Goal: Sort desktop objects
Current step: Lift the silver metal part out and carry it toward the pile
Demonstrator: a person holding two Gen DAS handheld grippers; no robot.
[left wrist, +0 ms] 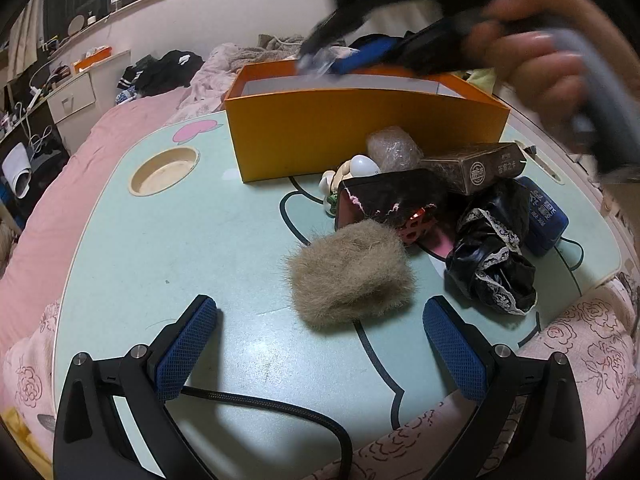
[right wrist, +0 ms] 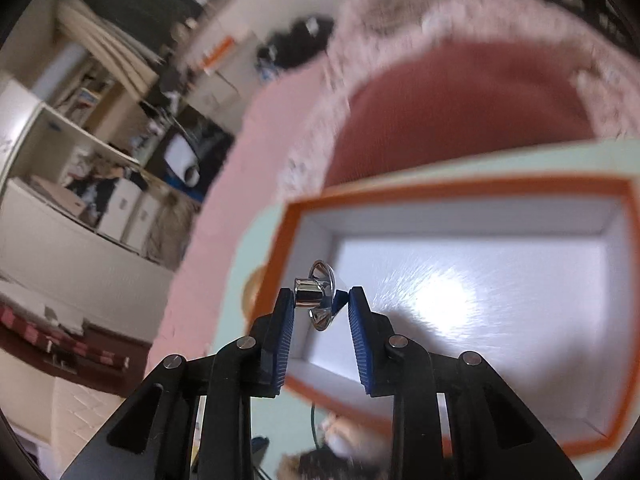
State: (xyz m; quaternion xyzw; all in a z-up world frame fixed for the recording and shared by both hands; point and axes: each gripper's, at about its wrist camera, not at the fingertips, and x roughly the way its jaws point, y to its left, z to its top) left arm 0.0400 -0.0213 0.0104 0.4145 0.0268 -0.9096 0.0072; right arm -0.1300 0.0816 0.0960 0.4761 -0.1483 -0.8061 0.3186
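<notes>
Table (left wrist: pixel 160 248) on our left-wrist view has free room left of the pile; orange box (left wrist: pixel 360 136) behind. Left gripper (left wrist: pixel 320 334) spread wide, empty, near fur tuft (left wrist: pixel 348 274). Right gripper (right wrist: pixel 320 300) clamps small metal cone (right wrist: pixel 316 294) over the box's bare white floor; left view blurs it.

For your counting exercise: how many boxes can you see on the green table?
2. The open orange box stands at the table's far side; a brown printed carton lies in the clutter before it. Others may be hidden.
</notes>
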